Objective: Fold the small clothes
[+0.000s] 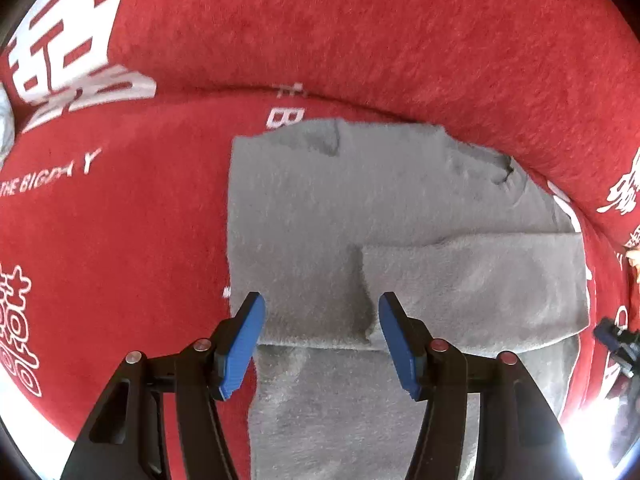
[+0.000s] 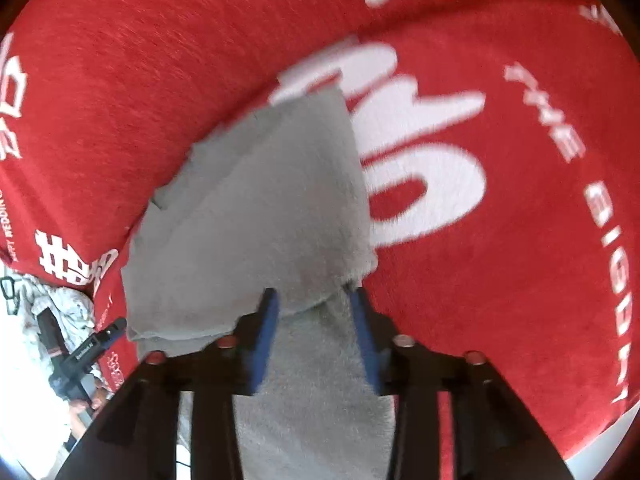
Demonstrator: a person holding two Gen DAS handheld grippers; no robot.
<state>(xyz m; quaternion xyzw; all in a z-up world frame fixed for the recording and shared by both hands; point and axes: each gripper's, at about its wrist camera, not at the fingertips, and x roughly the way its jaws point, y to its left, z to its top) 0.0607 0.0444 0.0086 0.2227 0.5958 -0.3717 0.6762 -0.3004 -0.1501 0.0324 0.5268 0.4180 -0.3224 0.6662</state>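
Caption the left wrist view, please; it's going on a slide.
Open left gripper hovering over a partly folded grey garment on a red blanket.

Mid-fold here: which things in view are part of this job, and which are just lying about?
Part of the job:
- grey garment, partly folded
- left tool, open above the garment
- right tool, garment fabric between its fingers

Just lying about:
- red printed blanket, the surface underneath
- crumpled pale cloth at the blanket's edge
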